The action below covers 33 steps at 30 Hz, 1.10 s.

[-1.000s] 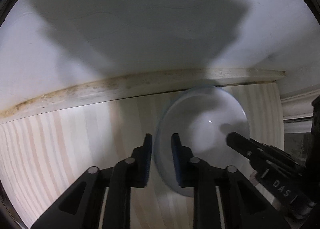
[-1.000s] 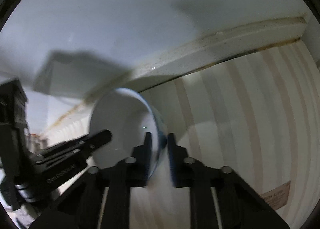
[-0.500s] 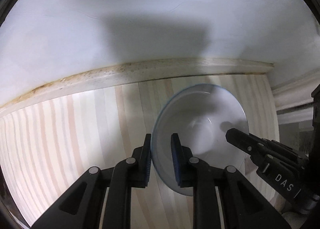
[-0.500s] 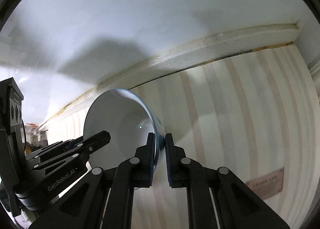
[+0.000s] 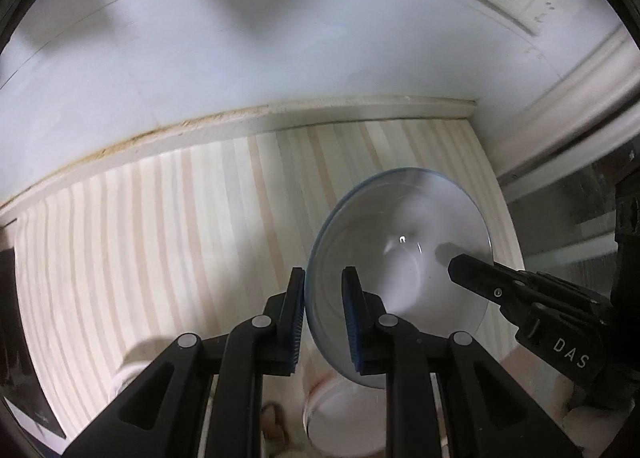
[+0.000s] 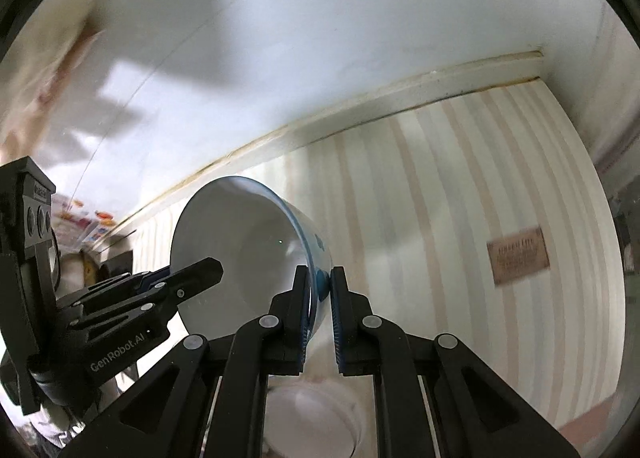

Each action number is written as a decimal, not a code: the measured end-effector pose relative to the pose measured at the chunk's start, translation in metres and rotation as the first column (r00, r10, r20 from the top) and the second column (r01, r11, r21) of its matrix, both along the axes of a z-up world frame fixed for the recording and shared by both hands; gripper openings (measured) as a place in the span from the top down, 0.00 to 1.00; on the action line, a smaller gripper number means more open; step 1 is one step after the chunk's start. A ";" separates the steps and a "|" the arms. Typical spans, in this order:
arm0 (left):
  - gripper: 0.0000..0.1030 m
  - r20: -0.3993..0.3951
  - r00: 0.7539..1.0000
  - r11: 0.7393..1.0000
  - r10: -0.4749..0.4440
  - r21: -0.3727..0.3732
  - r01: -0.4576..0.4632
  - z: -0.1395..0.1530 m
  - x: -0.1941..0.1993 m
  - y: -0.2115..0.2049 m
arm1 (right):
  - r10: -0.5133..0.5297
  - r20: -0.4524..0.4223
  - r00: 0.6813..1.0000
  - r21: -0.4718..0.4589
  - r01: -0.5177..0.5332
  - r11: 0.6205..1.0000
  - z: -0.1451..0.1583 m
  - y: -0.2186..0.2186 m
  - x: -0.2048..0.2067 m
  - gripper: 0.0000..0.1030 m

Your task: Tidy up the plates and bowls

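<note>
Left gripper (image 5: 323,314): matte black linkage fingers, silver round pivot pins, ribbed blue pads (image 5: 352,322) on inner faces; white "GenRobot.AI" lettering on its side. Right gripper (image 6: 320,314): same black build, silver pins, blue pads (image 6: 337,322); white "DAS" lettering on its body.

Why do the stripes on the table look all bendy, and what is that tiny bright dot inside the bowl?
In both wrist views the fisheye lens curves the striped table and wall edge; in the left wrist view the dot in the bowl is glare from a light, also faintly seen in the right wrist view, whose left edge and table label are blurred.
</note>
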State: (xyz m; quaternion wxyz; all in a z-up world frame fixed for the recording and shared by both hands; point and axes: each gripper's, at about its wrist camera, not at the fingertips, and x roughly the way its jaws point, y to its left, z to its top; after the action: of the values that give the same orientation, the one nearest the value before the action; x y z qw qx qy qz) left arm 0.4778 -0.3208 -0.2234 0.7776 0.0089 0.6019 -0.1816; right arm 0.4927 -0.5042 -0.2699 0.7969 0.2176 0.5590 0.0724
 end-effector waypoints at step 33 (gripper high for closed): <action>0.84 -0.165 0.983 0.990 -0.086 0.100 0.103 -0.077 -0.107 0.016 | 0.003 -0.182 0.983 -0.021 -0.007 1.000 -0.064 0.024 -0.151 0.88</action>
State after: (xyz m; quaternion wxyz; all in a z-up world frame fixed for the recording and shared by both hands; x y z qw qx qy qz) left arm 0.3704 -0.3052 -0.3000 0.7157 0.0647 0.6702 -0.1857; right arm 0.3420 -0.4806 -0.3339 0.7447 0.2131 0.6306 0.0484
